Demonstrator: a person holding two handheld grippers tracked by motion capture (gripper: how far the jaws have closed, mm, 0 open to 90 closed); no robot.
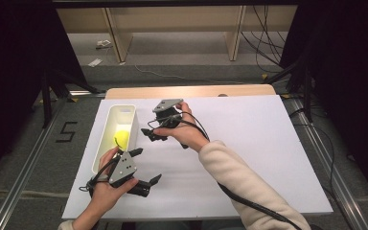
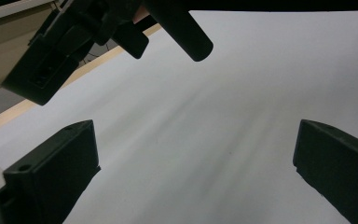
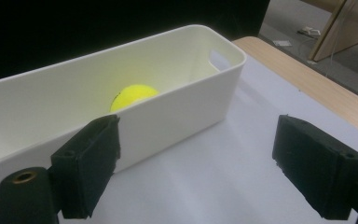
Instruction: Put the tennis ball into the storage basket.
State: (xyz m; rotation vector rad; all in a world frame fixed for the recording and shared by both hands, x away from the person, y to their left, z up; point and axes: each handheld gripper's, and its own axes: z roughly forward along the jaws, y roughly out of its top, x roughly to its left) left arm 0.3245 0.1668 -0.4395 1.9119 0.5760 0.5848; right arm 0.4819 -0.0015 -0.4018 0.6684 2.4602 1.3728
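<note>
A long white bin (image 1: 124,111) stands on the left of the white sheet, with a yellow ball (image 1: 121,139) lying inside it. My right gripper (image 1: 153,134) hovers just right of the bin's long wall, jaws pointing at it. In the right gripper view the right gripper (image 3: 198,126) is open and empty, with the bin (image 3: 177,107) and the ball (image 3: 133,95) ahead to the left. My left gripper (image 1: 146,166) is held low near the bin's near end. In its own view the left gripper (image 2: 196,135) is open, with bare sheet between the jaws and the right gripper (image 2: 98,32) above.
The white sheet (image 1: 249,143) covers a wooden table whose far edge (image 1: 191,91) shows as a tan strip. Cables trail from both grippers. Dark stands, floor rails and wooden shelf legs lie beyond and beside the table.
</note>
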